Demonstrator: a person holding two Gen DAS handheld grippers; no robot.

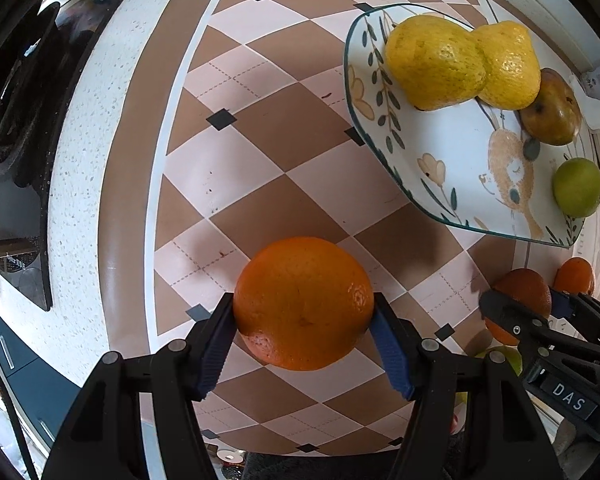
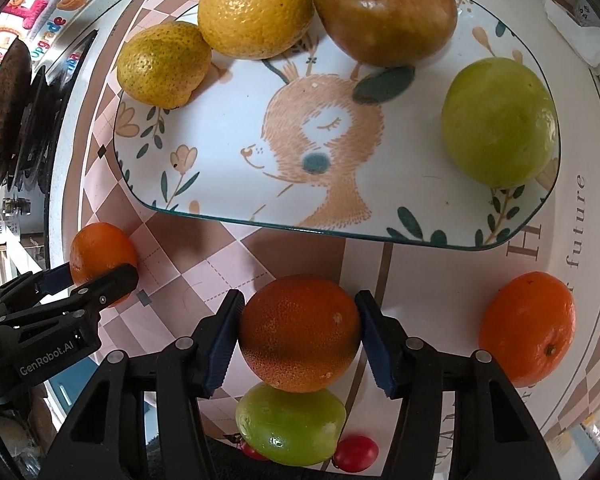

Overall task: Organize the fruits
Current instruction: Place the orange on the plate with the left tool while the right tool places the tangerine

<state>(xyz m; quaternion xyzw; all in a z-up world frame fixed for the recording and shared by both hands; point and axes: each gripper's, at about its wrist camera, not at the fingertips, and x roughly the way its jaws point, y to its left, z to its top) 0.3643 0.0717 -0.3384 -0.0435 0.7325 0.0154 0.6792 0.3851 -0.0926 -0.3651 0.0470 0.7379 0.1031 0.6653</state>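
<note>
My left gripper (image 1: 304, 312) is shut on an orange (image 1: 303, 303) above the checkered cloth; it also shows in the right wrist view (image 2: 100, 264). My right gripper (image 2: 300, 320) is shut on a darker orange (image 2: 299, 332), just before the plate (image 2: 204, 204); it also shows in the left wrist view (image 1: 518, 300). The deer-print plate (image 1: 452, 184) holds two lemons (image 1: 434, 62) (image 2: 254, 6), a brown apple (image 2: 384, 10) and a green apple (image 2: 500, 122).
A loose orange (image 2: 526, 330) lies right of my right gripper. A green apple (image 2: 290, 424) and a red cherry tomato (image 2: 356, 453) lie under it. A stovetop (image 1: 16, 128) is at the left past the counter edge.
</note>
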